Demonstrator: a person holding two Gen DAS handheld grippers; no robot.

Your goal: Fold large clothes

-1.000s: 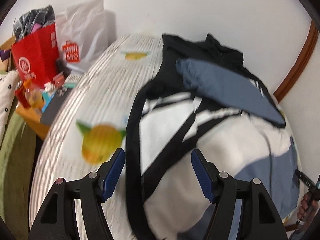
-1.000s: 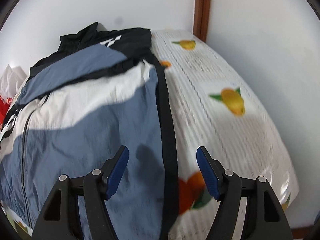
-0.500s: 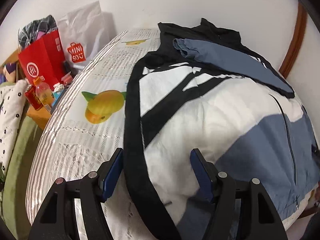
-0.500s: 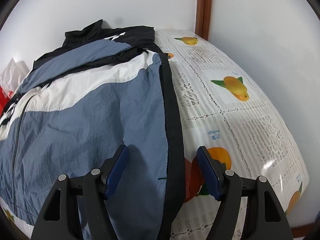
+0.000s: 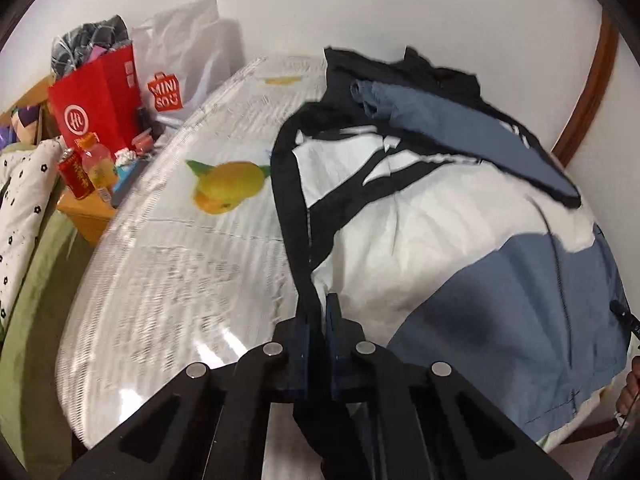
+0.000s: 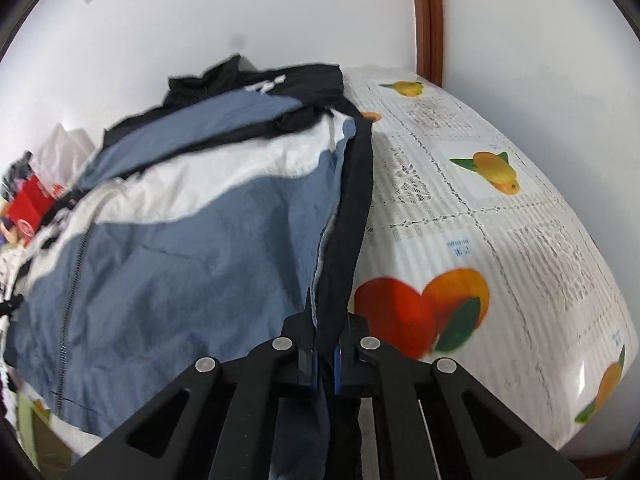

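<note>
One worktop (image 5: 168, 280) under a white fruit-print cloth fills both views; three fruit prints show fully in the right wrist view, one in the left. On it lies one large jacket (image 6: 192, 248), blue, white and black, spread flat with one blue sleeve (image 5: 460, 128) folded across its upper part and its zip running down the front. A black band edges each side of the jacket.

The left gripper (image 5: 318, 316) has just closed its fingers, and they now pinch the black edge band (image 5: 294, 216) on the jacket's left side, near the hem. The right gripper (image 6: 326, 344) has likewise just closed, its fingers clamped on the black band (image 6: 354, 208) along the jacket's right side.

Beyond the worktop's left edge stand one red paper bag (image 5: 96, 96), one white shopping bag (image 5: 180, 64), one drink bottle (image 5: 96, 160) and one red can (image 5: 74, 172).
</note>
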